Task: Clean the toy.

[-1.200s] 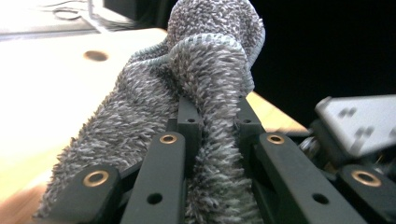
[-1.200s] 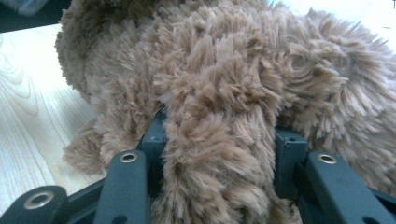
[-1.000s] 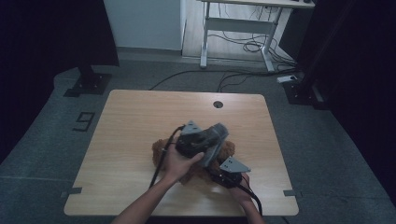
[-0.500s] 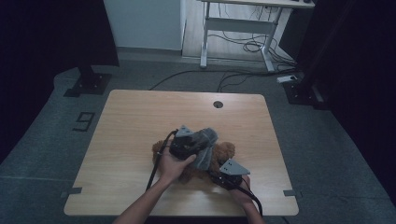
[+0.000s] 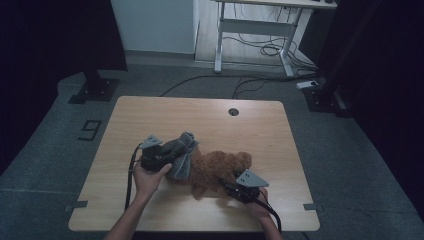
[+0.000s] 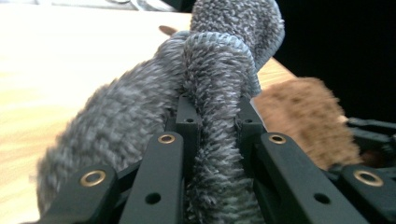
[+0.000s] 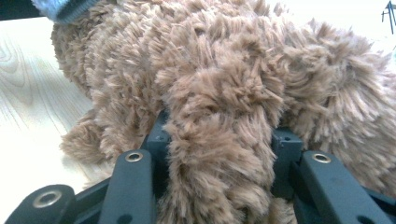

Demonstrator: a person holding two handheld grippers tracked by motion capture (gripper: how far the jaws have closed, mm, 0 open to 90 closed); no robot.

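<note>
The left tool (image 5: 172, 150) clamps the grey cloth (image 5: 182, 159), seemingly half pulled off to nine o'clock, while the right tool (image 5: 235, 186) grips the brown plush toy (image 5: 220, 167) on the worktop (image 5: 150, 115).

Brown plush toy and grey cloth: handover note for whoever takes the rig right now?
Left gripper: shut on the grey fuzzy cloth, held at the toy's left side.
Right gripper: shut on a limb of the brown plush toy, pinning it to the wooden table.
Done: both grips are secure.
Left: cloth partly drapes over the toy; whether it goes on or comes off I cannot tell.
</note>
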